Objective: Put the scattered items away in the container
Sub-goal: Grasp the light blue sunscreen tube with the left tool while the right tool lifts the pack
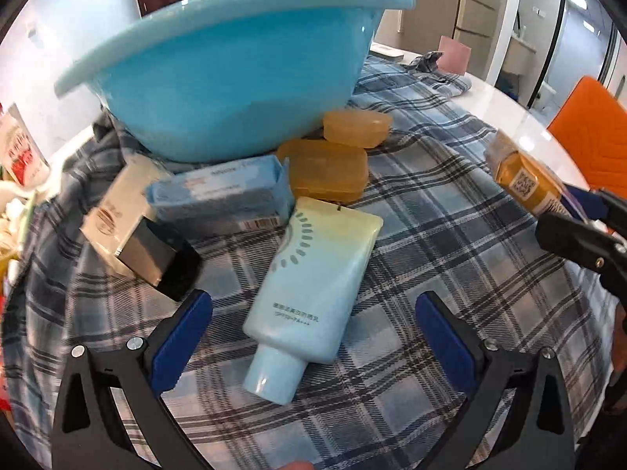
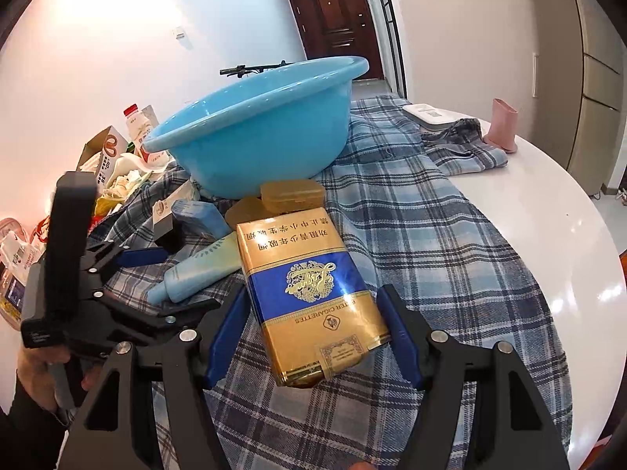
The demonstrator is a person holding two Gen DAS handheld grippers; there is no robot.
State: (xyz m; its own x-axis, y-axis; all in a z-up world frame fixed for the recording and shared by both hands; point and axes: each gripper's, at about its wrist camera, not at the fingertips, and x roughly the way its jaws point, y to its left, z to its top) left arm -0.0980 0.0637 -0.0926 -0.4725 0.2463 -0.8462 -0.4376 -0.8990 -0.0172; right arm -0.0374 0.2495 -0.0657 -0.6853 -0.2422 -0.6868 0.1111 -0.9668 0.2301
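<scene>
A blue basin [image 1: 235, 74] stands on a plaid cloth; it also shows in the right wrist view [image 2: 258, 129]. My left gripper [image 1: 313, 333] is open, its pads either side of a pale blue tube [image 1: 309, 286] without touching it. My right gripper [image 2: 313, 333] is shut on a gold-and-blue cigarette pack [image 2: 309, 297], held above the cloth; the pack also shows at the right of the left wrist view [image 1: 525, 180]. Two amber soap boxes [image 1: 325, 168], a blue box [image 1: 219, 196] and a silver-black box [image 1: 133, 227] lie by the basin.
The plaid cloth [image 2: 431, 235] covers a round white table [image 2: 548, 211]. A pink cup [image 2: 503, 125] and a white flat device [image 2: 429, 115] sit at the back. Cartons, a bottle and bags [image 2: 125, 149] crowd the left. An orange chair [image 1: 591, 145] is at the right.
</scene>
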